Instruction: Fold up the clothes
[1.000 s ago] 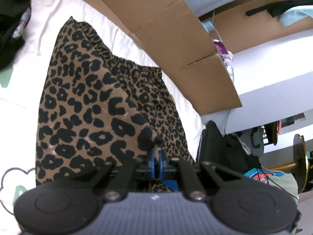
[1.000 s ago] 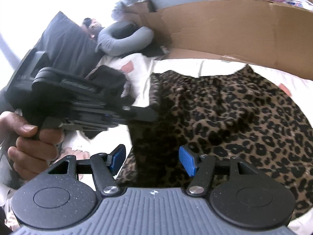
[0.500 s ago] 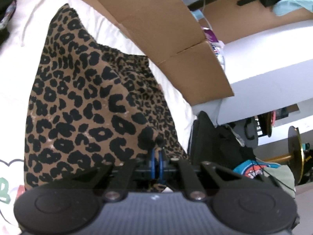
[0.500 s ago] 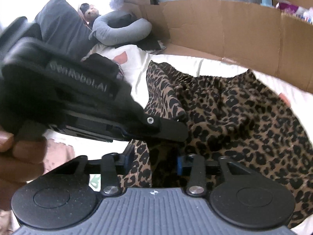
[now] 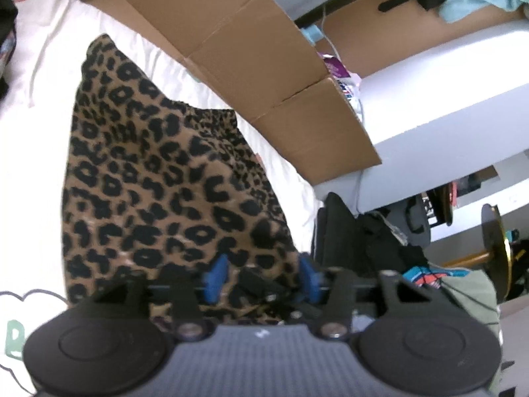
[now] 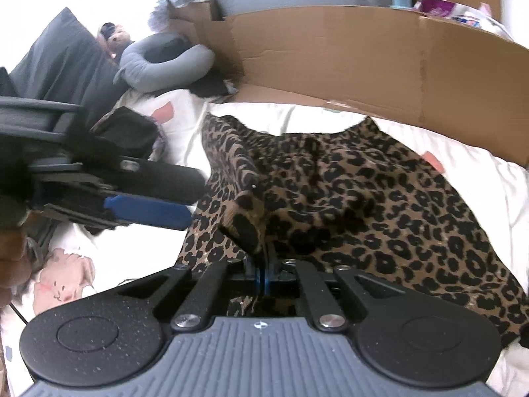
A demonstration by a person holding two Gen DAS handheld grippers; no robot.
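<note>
Leopard-print skirt [image 6: 380, 198] on bed | cardboard [image 6: 363, 63] behind | R gripper [image 6: 264, 278] pinching hem

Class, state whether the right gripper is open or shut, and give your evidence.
Shut: in the right wrist view the right gripper's blue pads meet, pinching a raised fold of the leopard-print garment.

Leopard-print garment [image 6: 380, 198]: soft woven cloth, matt, finely wrinkled, gathered at the waistband. Bed sheet [image 6: 489, 178]: white cloth, matt, lightly creased, with faint printed figures. Cardboard panel [image 6: 347, 66]: brown paperboard, matt, creased along fold lines. Right gripper [image 6: 264, 274]: black plastic, matt, grainy on the round housings; grey ribbed body; bright metal screw heads; blue pads. Left gripper [image 5: 261, 276]: same black matt plastic, blue finger pads [image 5: 215, 274] smooth. Neck pillow [image 6: 165, 66]: grey cloth, smooth, matt. Dark cushion [image 6: 62, 63]: matt fabric.
</note>
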